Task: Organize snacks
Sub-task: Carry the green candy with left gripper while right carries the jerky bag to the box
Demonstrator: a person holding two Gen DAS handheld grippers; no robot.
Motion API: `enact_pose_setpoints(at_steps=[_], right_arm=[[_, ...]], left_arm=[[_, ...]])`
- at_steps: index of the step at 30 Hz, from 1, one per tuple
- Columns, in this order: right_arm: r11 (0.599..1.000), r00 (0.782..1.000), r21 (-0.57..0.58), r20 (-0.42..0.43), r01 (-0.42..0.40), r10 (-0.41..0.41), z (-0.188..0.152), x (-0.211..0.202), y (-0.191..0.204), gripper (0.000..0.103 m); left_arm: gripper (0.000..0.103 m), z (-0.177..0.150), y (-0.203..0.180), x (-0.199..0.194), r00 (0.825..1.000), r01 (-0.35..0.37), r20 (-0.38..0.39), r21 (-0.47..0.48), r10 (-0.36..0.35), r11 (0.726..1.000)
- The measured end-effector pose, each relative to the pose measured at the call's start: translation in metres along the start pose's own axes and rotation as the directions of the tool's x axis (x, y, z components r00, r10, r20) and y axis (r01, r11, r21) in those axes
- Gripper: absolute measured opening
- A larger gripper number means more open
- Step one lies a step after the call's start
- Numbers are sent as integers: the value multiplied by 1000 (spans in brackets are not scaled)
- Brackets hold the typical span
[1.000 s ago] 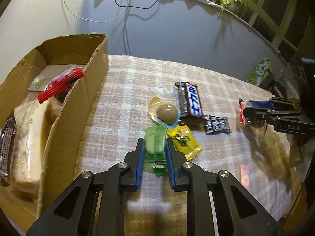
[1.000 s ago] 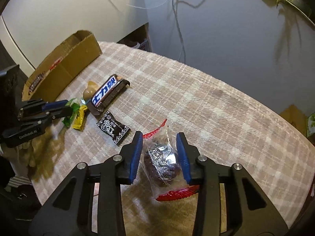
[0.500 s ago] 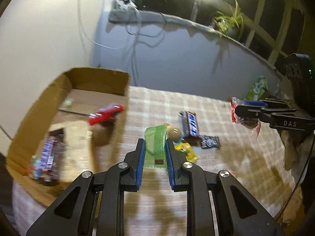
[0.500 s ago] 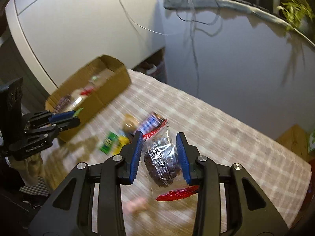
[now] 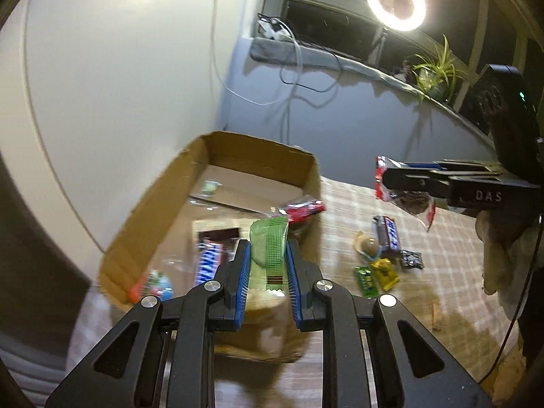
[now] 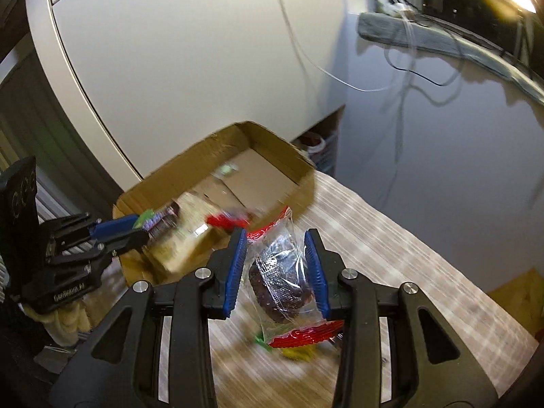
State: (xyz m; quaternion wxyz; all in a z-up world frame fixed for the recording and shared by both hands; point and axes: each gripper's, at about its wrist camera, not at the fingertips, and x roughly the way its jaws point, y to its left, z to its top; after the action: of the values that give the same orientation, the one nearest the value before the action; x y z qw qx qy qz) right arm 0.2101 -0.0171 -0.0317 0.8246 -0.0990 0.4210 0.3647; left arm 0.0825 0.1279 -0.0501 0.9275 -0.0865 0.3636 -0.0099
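Left gripper (image 5: 267, 268) clamping green wafer (image 5: 270, 251); right gripper (image 6: 277, 272) (red-edged) gripping cake packet (image 6: 280, 282), above box (image 5: 163, 204)

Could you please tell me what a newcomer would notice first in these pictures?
Probably the green snack packet pinched in the left gripper above the cardboard box. Next, the clear red-edged packet clamped in the right gripper, and the ring light glaring at upper right.

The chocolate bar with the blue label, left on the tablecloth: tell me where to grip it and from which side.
Grip the chocolate bar across its narrow width at mid-length, coming down from above. It lies flat with long straight sides. Its far half is the freer one: the round chocolate candy and the small black packet crowd its near end.
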Motion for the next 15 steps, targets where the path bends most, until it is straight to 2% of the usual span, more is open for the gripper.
enact_pose_setpoints(at_steps=[4,15], right_arm=[[999,999,-16,-10,-35,35,17,21,19,37],[997,996,-36,-56,-71,69,45,73,49,37]], left_arm=[[19,0,12,-2,1000,-18,9,-10,18,1000],[19,2,30,6,999,-35,7,-19,35,999]])
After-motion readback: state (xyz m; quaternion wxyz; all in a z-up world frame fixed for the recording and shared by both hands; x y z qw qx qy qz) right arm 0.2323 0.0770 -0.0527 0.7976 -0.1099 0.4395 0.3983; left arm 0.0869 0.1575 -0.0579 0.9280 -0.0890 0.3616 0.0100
